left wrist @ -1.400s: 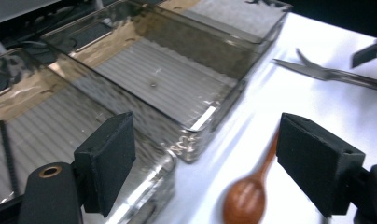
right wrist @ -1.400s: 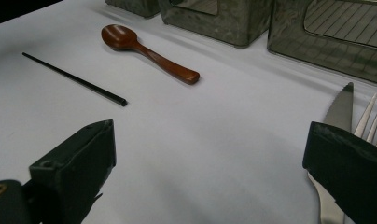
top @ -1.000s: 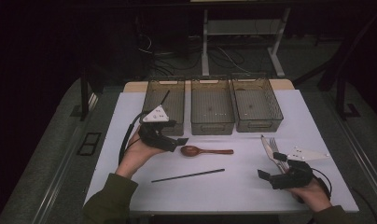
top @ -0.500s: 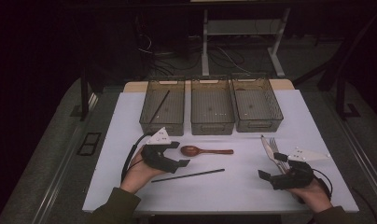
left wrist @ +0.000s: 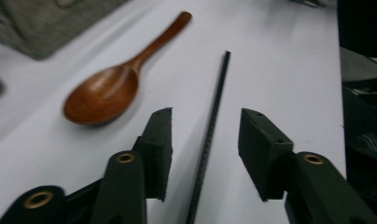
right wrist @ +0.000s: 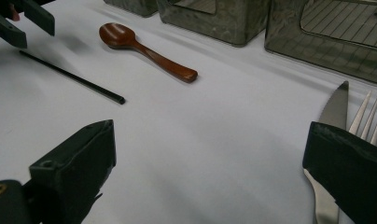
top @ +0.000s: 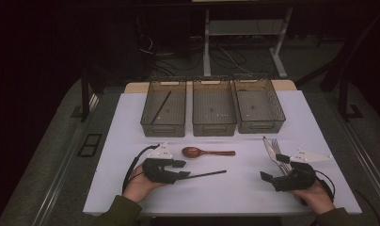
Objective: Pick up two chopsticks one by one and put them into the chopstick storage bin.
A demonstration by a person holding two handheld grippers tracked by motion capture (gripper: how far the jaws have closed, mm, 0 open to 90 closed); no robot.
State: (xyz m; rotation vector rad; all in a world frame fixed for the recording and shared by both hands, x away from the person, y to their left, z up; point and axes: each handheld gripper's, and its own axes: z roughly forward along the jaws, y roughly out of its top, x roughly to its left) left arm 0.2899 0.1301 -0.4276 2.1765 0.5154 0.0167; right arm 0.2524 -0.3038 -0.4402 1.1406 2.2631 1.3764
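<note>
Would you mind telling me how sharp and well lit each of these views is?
High view: dim, dark surroundings, the white table brightest. Left gripper view: wooden spoon and black stick softly blurred. Right gripper view: spoon crisp, near knife and jaws soft.

**Dim room, lit bench, soft close-ups**

In the high view the room is dark; only the white bench (top: 244, 188) is lit, evenly from above, with faint shadows and no glare. That picture is grainy and soft. The left gripper view is blurred, worst at the far bins and near edges, with the wooden spoon (left wrist: 102, 95) smeared. The right gripper view is sharper in its middle, while its near gripper is out of focus.
</note>
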